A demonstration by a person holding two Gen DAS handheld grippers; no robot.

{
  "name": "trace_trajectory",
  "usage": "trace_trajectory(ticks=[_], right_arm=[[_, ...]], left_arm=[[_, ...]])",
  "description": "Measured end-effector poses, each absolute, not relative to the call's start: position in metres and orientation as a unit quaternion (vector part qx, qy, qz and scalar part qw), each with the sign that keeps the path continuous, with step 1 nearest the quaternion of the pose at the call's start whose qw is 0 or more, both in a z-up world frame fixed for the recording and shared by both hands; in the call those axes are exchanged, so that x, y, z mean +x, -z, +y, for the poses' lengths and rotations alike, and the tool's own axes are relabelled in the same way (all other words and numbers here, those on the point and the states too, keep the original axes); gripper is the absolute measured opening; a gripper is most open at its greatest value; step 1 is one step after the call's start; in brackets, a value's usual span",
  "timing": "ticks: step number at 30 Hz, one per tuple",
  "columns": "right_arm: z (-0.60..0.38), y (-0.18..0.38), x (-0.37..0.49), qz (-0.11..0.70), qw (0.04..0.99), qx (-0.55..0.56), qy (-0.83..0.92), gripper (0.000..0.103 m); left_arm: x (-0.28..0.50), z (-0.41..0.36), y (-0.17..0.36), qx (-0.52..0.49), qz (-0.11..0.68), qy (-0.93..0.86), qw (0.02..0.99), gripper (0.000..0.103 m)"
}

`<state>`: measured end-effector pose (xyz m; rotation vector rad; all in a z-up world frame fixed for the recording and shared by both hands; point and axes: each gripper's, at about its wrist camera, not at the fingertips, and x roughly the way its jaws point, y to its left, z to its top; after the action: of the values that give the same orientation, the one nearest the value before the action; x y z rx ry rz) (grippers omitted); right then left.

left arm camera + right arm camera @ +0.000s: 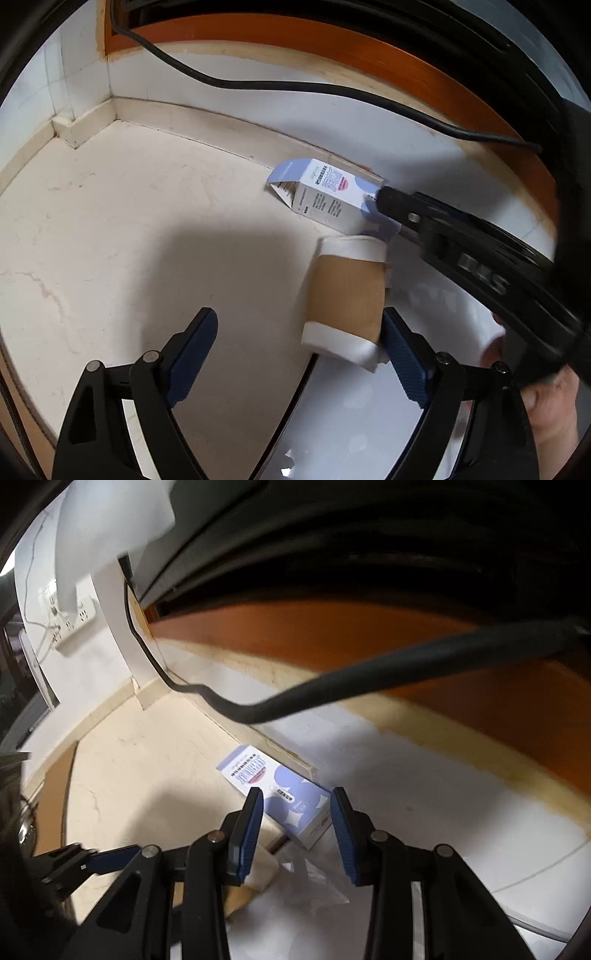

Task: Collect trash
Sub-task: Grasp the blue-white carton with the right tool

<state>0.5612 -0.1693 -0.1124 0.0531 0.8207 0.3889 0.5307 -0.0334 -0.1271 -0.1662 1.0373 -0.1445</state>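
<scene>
Left gripper (299, 354): angled down, jaws spread wide, nothing pinched, right blue pad (404, 363) against a paper cup (347, 295). Right gripper (297, 830): angled down, jaws partly apart, clamped on a small carton (280, 794). Bare hand (550, 402) at right gripper's handle.

The floor (129, 229) looks like matt cream stone, veined. At two o'clock lies a glossy printed cardboard carton (325, 195); beside it, a matt brown paper cup (347, 299). The cable (258, 86) looks like smooth black rubber.
</scene>
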Motion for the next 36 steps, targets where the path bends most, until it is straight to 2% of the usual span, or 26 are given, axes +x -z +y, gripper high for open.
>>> trace_trajectory(ticks=[5, 13, 18, 24, 29, 36], right_arm=[[-0.167, 0.116, 0.567, 0.392, 0.898, 0.038, -0.196, 0.04], [-0.13, 0.122, 0.559, 0.426, 0.863, 0.028, -0.272, 0.04], [-0.123, 0.12, 0.544, 0.433, 0.843, 0.043, -0.316, 0.043], [-0.12, 0.103, 0.541, 0.41, 0.861, 0.026, -0.298, 0.044], [-0.131, 0.092, 0.553, 0.396, 0.882, 0.001, -0.257, 0.059], [-0.114, 0.099, 0.572, 0.39, 0.886, -0.075, -0.238, 0.06]], left_arm=[[0.521, -0.03, 0.125, -0.076, 0.494, 0.074, 0.863, 0.082], [0.512, -0.014, 0.115, -0.072, 0.497, 0.064, 0.862, 0.082], [0.507, -0.006, 0.117, -0.062, 0.51, 0.062, 0.856, 0.082], [0.496, -0.002, 0.116, -0.055, 0.524, 0.074, 0.846, 0.081], [0.495, -0.007, 0.112, -0.06, 0.518, 0.091, 0.848, 0.081], [0.504, -0.005, 0.111, -0.062, 0.514, 0.103, 0.849, 0.081]])
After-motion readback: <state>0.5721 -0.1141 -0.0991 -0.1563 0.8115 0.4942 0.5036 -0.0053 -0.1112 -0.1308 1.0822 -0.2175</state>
